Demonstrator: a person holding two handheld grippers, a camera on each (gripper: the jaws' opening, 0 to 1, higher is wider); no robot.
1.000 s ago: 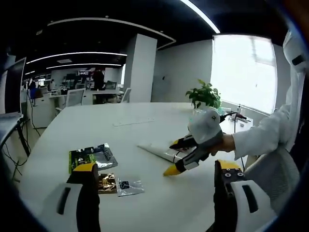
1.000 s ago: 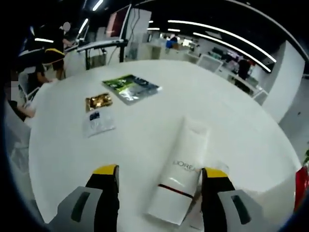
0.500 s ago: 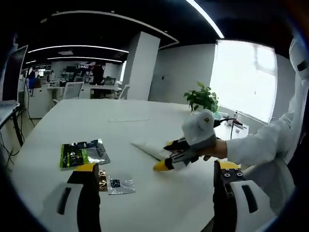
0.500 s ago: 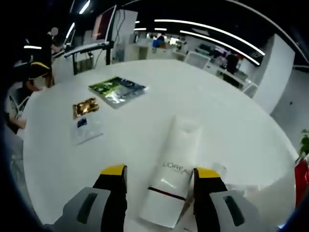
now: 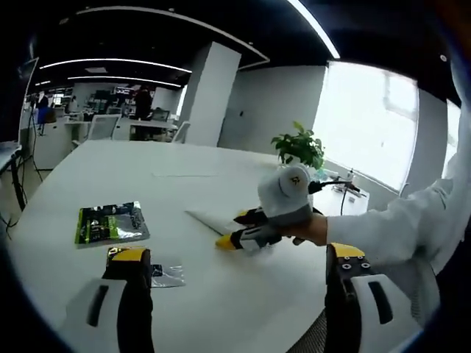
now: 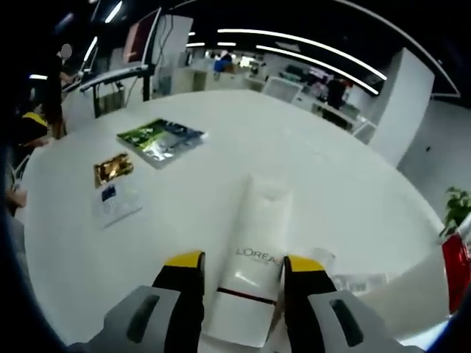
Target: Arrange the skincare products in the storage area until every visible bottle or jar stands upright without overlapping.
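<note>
White round table (image 6: 353, 184) | office, ceiling strip lights | right tongs (image 6: 239, 266) grip tube (image 6: 250, 257) | left tongs (image 5: 235, 257) wide

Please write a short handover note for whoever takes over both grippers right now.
Right gripper: jaws around the lower end of the white L'Oreal tube, which lies flat on the white table; a firm grip cannot be confirmed.
Left gripper: open, holding nothing.
Also flat on the table: green sachet, gold sachet, clear sachet.
Done: nothing stands upright yet.
Left: close on the tube, stand it up, then place the rest without overlap.
</note>
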